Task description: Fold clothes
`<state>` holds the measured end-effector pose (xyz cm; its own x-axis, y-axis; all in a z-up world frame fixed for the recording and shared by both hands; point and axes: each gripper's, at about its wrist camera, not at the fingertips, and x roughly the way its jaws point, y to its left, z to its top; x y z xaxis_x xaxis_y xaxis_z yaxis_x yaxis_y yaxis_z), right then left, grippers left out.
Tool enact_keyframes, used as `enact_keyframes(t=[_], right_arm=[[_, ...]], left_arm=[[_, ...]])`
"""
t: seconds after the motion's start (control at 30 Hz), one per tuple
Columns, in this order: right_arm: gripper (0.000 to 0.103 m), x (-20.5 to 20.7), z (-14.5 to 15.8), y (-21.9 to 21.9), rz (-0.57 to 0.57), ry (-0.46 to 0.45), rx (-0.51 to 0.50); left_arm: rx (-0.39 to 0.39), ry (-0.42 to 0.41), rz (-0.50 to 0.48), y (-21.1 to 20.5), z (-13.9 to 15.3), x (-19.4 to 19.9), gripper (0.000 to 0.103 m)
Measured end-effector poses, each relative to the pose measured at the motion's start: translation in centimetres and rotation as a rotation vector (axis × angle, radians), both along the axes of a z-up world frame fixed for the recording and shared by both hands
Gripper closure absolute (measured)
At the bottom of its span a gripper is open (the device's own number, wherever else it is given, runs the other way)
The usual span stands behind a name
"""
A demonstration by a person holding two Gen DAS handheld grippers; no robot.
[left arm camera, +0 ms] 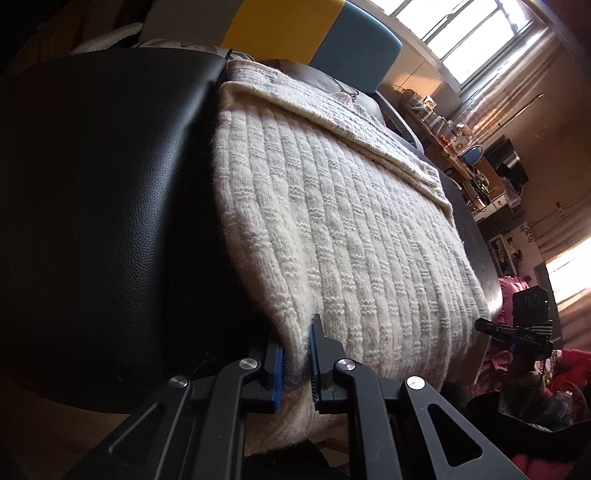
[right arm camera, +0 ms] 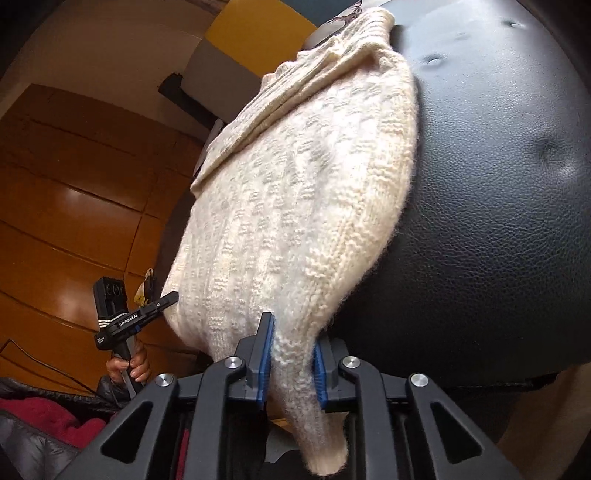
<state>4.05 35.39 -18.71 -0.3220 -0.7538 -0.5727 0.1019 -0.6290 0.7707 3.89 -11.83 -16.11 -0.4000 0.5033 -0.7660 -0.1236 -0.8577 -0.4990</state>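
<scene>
Left wrist view, from the left edge across: black leather seat (left arm camera: 96, 206) fills the left half, grain visible, dark. Against its right side lies the cream knit sweater (left arm camera: 332, 229), ribbed, spread over the seat top and running away from me. A folded-over layer crosses its far part on a diagonal. Near hem drops over the seat's front edge. My left tool (left arm camera: 297, 369) sits at that hem, blue-padded fingers (left arm camera: 277, 373) pinching a bunch of the knit between them. Further right, past the sweater's right edge, my right tool (left arm camera: 517, 332) shows small and side-on, above red fabric (left arm camera: 517, 295). Shelves with clutter and bright windows (left arm camera: 480, 33) at upper right.

Right wrist view, left to right: brown wooden floor (right arm camera: 74, 184) on the left. Low left, my left hand (right arm camera: 129, 365) grips the handle of the left tool (right arm camera: 162, 304); its tip reaches the sweater's left hem edge. Red and grey cloth (right arm camera: 44, 424) at bottom left corner. Centre: sweater (right arm camera: 295, 192) draped over the seat, hem hanging down toward me. My right tool (right arm camera: 291, 362) has its blue pads closed on a hanging fold of the hem; a tail of knit dangles below the fingers. Right: seat (right arm camera: 498, 184), tufted with dimples.
</scene>
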Motion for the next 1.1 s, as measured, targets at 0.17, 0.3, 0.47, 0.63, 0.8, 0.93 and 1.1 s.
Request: enact_keyframes(t=[0.17, 0.3, 0.47, 0.63, 0.8, 0.93, 1.1], right_arm=[[0.085, -1.0, 0.2, 0.4, 0.025, 0.000, -0.078], [0.085, -1.7, 0.1, 0.5, 0.037, -0.016, -0.096], [0.085, -3.5, 1.9, 0.9, 0.014, 0.032, -0.201], [0.085, -9.1, 4.2, 1.1, -0.049, 0.085, -0.294], [0.085, -17.8, 3.6, 3.6, -0.262, 0.042, -0.327], [0.082, -22.7, -1.3, 4.7, -0.393, -0.140, -0.310], [0.080, -23.7, -3.2, 4.4, -0.397, -0.174, -0.347]], left_arm=[[0.182, -0.010, -0.038, -1.0, 1.7, -1.1, 0.092], [0.252, -0.016, -0.084, -1.0, 2.6, -2.4, 0.092], [0.400, -0.012, -0.090, -1.2, 4.0, -4.8, 0.092], [0.575, 0.048, -0.040, -2.2, 6.5, -10.2, 0.092], [0.695, 0.059, 0.117, -4.1, 7.1, -19.3, 0.092], [0.602, -0.098, 0.270, -4.7, 2.3, -25.8, 0.092], [0.576, -0.217, 0.286, -4.2, -2.3, -27.5, 0.092]])
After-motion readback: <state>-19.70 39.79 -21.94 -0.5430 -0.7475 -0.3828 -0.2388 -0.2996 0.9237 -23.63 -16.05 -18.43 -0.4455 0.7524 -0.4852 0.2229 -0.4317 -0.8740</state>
